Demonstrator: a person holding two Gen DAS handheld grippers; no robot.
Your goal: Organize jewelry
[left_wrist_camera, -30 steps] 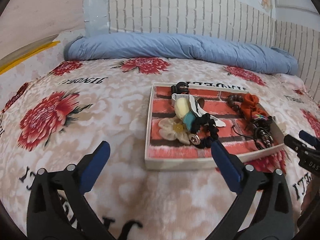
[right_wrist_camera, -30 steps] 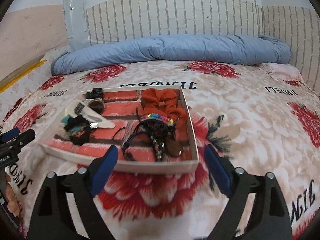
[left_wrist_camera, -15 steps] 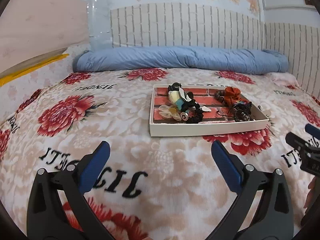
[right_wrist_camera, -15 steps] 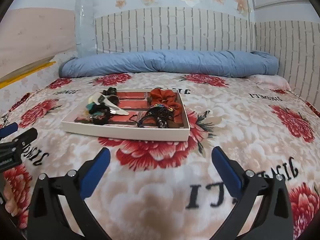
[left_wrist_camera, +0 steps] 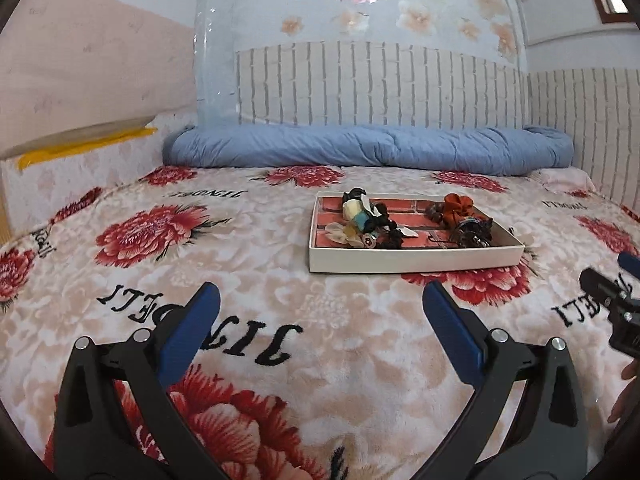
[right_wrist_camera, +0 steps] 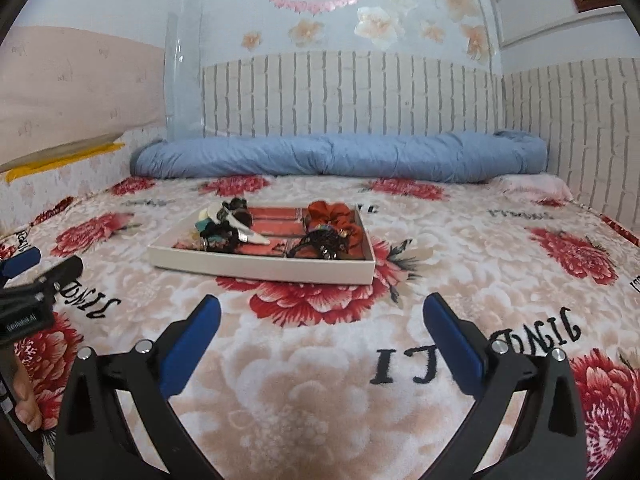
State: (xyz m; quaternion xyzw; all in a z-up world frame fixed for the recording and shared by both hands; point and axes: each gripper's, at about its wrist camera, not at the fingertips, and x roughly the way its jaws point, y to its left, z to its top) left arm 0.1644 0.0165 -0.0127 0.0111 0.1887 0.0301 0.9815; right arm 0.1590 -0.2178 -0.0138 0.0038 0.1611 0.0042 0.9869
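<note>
Left gripper [left_wrist_camera: 320, 300] stood wide, nothing between its blue pads [left_wrist_camera: 188, 332]; right gripper [right_wrist_camera: 322, 308] likewise wide and empty; both hung over the flowered blanket [left_wrist_camera: 240, 280], short of the tray [left_wrist_camera: 416, 260]. Tray lay mid-bed, well apart from both tools; inside, a heap of clips and bands [left_wrist_camera: 366, 224] at its left end, an orange scrunchie [left_wrist_camera: 458, 206] and dark chains [left_wrist_camera: 474, 234] at its right; blue bolster [left_wrist_camera: 360, 150] along the wall behind.
</note>
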